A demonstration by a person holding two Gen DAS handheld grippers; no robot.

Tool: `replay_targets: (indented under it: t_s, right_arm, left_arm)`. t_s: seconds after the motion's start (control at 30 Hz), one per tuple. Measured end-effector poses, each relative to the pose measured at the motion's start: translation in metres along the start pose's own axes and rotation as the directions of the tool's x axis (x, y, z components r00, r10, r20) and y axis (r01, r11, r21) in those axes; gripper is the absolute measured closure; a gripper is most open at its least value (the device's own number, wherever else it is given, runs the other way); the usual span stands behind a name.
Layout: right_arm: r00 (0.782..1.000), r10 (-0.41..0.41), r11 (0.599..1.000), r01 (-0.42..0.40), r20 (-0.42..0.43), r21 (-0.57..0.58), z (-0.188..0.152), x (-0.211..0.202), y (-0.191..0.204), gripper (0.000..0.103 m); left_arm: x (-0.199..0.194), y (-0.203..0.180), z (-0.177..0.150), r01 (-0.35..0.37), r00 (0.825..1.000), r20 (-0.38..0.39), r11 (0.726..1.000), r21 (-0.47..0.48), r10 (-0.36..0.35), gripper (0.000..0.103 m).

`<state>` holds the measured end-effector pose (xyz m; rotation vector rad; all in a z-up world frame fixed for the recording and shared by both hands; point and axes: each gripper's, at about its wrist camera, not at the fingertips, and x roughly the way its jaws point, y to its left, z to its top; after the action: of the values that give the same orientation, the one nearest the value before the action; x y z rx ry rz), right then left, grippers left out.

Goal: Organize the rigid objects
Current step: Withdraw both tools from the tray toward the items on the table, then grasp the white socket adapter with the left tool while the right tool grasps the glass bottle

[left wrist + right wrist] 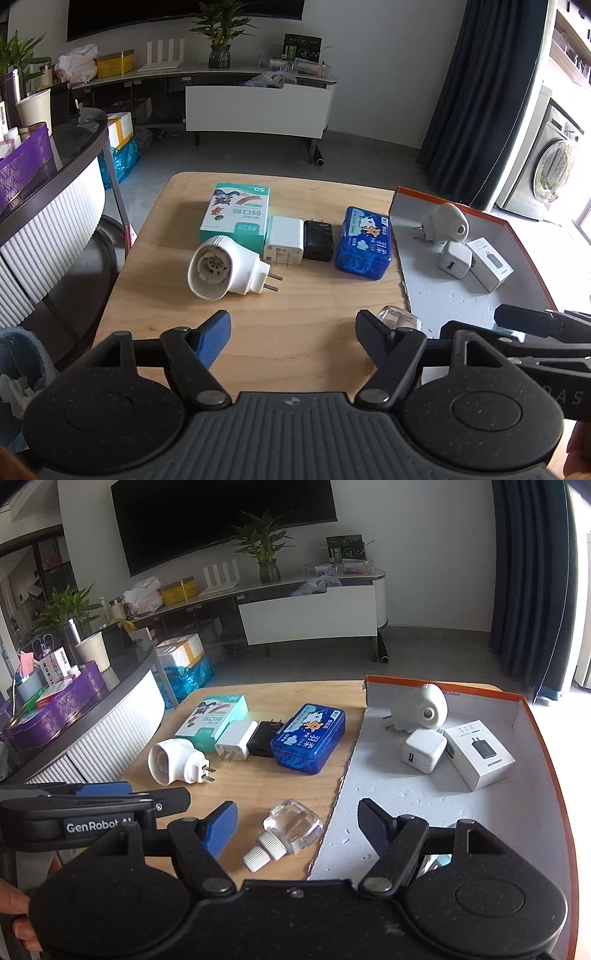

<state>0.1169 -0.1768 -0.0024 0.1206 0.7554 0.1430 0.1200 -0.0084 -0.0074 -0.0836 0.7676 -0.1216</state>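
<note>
Behind left gripper (293, 334): clear bottle (399, 318) half-hidden | both grippers wide, empty

On the worktop (258, 790) lie one white plug-in socket unit (177, 762), one green carton (212, 716), one white charger (236, 740), one black charger (264, 738), one blue tin (308, 738) and one clear bottle (286, 830). In the tray (406, 805) sit one rounded white plug-in unit (421, 709), one white charger cube (424, 755) and one white charger box (480, 753).

Between the right gripper's fingers (224, 827): bottle (284, 834) lying on table (258, 786). Ahead-left: plug-in socket (177, 762), band-aid box (212, 716), two chargers (236, 740), tissue pack (308, 736). Ahead-right, in tray (532, 775): plug unit (421, 709), charger cube (424, 755), carton (480, 753).
</note>
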Motion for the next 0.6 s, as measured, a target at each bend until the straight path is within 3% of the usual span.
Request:
replay_targets:
  t_s: [0.3,0.5,0.6]
  right_arm:
    - [0.999,0.011,1.0,-0.011,-0.048,-0.002,-0.011,0.014,0.005,0.018]
    - [0.998,0.017,1.0,-0.016,-0.064,0.004,-0.015,0.022,0.008,0.018]
    - [0.997,0.017,1.0,-0.017,-0.075,0.002,-0.016,0.027,0.009,0.018]
  left_arm:
    - [0.025,0.04,0.0,-0.096,0.995,0.004,0.995,-0.038,0.096,0.013]
    - [0.052,0.045,0.008,-0.073,0.997,0.033,0.997,0.019,0.072,0.001]
    - [0.066,0.042,0.01,-0.071,0.997,0.039,0.995,0.065,0.069,0.0]
